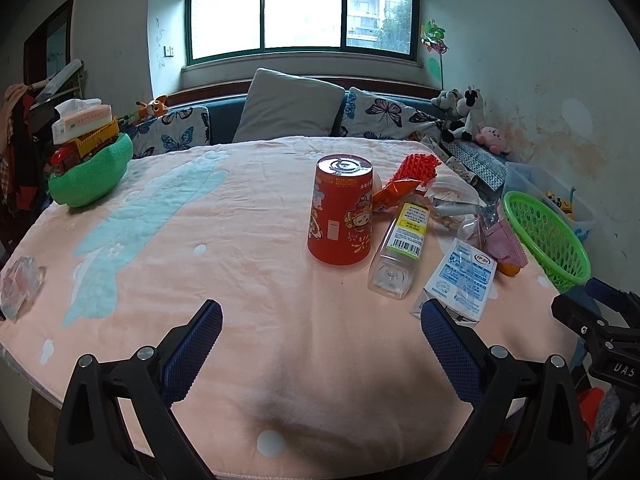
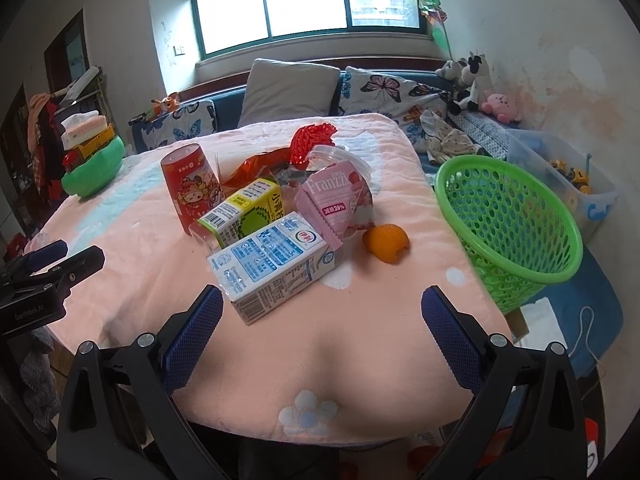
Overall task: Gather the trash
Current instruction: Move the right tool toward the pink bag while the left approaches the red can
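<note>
Hovering with fingers spread and empty, the right gripper (image 2: 322,312) faced a milk carton (image 2: 276,266) at twelve o'clock on the pink blanket (image 2: 360,344); light, crushable, best pinched across its narrow sides. The left gripper (image 1: 320,326) was spread too.

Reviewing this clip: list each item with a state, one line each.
Left gripper: open, empty.
Right gripper: open, empty.
Red paper cup: upside down on the table.
Clear bottle: lying on its side.
Milk carton: lying on its side.
Pink Franzzi wrapper: torn open.
Orange peel: on the cloth, loose.
Green basket: tilted, nothing visible inside.
</note>
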Motion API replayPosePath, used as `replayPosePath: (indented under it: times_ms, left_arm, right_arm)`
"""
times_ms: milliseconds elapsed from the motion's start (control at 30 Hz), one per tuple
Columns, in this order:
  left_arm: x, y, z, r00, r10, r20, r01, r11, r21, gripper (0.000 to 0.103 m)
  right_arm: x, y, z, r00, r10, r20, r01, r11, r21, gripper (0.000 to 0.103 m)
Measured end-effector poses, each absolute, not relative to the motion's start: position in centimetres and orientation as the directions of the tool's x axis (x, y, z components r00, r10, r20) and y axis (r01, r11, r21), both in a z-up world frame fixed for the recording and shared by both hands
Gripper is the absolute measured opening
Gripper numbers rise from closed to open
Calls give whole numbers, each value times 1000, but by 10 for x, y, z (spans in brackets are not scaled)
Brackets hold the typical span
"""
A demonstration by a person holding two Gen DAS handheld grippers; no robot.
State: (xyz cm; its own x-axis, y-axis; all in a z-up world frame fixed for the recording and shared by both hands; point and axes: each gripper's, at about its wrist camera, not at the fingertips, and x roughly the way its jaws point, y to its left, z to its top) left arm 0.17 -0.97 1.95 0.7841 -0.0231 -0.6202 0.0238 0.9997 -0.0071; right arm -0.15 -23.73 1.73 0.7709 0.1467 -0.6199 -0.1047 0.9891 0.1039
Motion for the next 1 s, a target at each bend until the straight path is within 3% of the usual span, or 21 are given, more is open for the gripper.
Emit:
replayPosePath:
  times_ms: [1000]
  left_arm:
    - [28,-20,21,778,-33,-627,45,999,3,97]
  right_arm:
    - [14,-248,20,778,137,-613,-87,990,111,99]
